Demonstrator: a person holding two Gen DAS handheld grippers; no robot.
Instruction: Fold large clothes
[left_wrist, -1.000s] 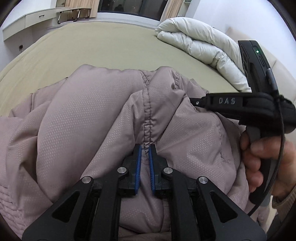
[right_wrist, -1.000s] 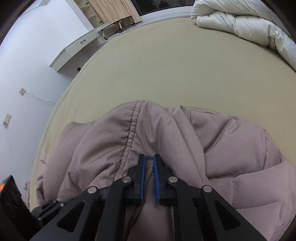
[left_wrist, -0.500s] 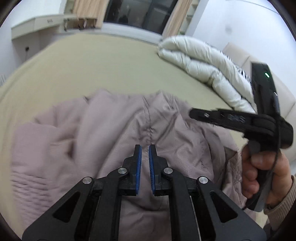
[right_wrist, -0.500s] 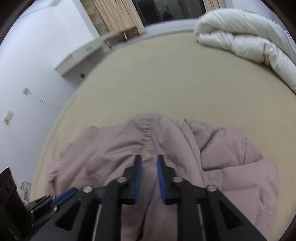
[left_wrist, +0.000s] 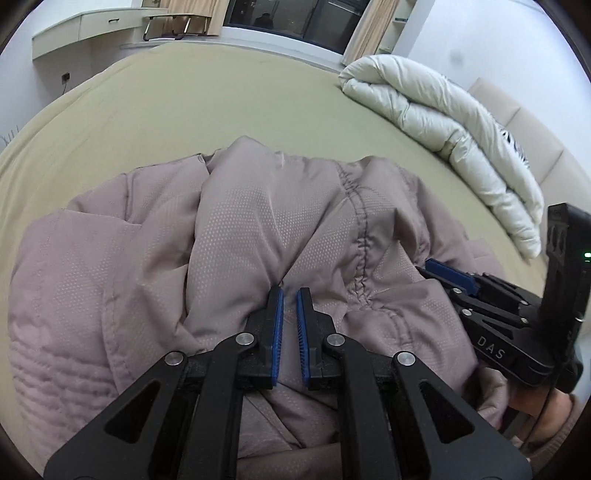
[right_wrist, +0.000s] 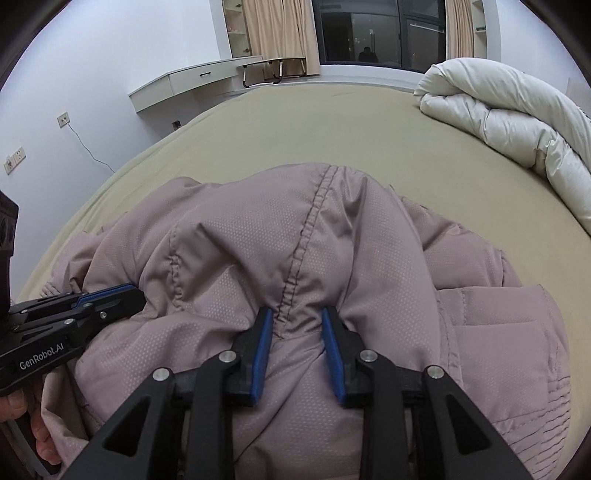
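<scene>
Jacket (left_wrist: 258, 236) is the landmark for everything: a puffy mauve padded garment, heaped rather than flat, on the near part of a bed covered in an olive sheet (left_wrist: 184, 96). Beyond the jacket's far left stands a pale wall-mounted desk (right_wrist: 192, 81), well apart and of no part in the work. On the jacket's left half, the left gripper (left_wrist: 290, 295) has its blue pads drawn nearly together on a pinch of the shell fabric, just left of a gathered seam (left_wrist: 354, 221); that pinch probably anchors this side so the bulk does not slide. Along the jacket's middle the seam runs up toward the far edge, and both tools sit beside it, which suggests it serves as the fold line. On the jacket's right half, the right gripper (right_wrist: 297, 314) has just been opening; its pads stand apart either side of a ridge of the seam, fabric lying between them without being pressed, so this looks like a release in order to retake a better hold. Beyond the jacket's far right a white duvet (right_wrist: 509, 110) is rolled up against the headboard, kept clear so the sheet in front stays free for laying the fold
</scene>
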